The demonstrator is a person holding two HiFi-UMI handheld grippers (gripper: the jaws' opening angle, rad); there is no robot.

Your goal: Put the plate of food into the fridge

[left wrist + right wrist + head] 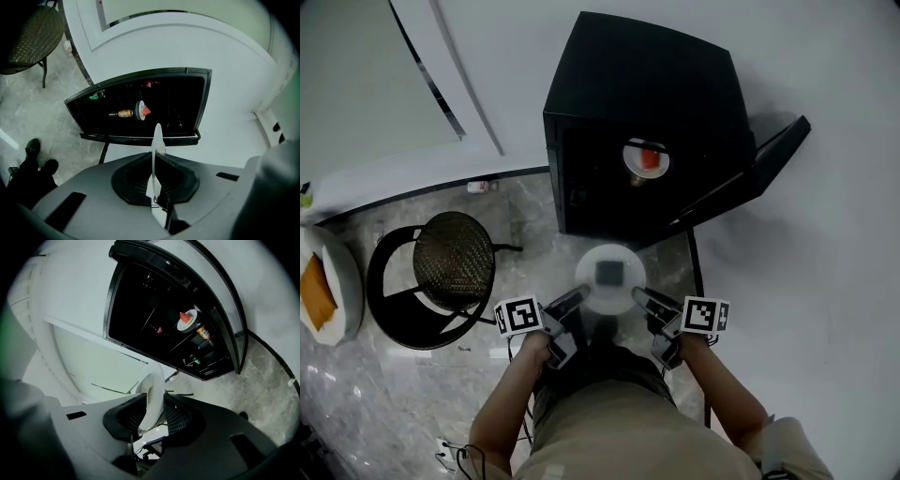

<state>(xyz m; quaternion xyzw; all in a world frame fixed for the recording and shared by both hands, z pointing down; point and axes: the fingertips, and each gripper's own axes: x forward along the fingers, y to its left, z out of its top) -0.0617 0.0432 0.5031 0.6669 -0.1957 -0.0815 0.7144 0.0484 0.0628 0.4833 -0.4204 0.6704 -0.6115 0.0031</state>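
The white plate (592, 292) is held level in front of the person, just short of the black mini fridge (637, 84), which stands on the marbled floor (525, 211) with its door (752, 176) swung wide to the right of the head view. A dark square piece (609, 273) lies in the middle of the plate; what food it is cannot be made out.

The left gripper (578, 295) is clamped on the plate's left rim. In its own view the plate shows edge-on as a thin white blade pinched between the closed jaws. The right gripper (639, 296) has the opposite rim between its jaws, but they stand a little apart, wider than the rim. The rim rests against one pad, and most of it is hidden by the gripper's body.

Inside the dark fridge a second plate (645, 159) carries a red piece (650, 157), with a small bottle (123, 113) just beside it on the shelf. The rest of the interior is too dark to read.

A wicker stool (453, 258) stands to the left. At the left edge a pale dish (342, 281) with an orange thing (316, 292) on it is cut off.
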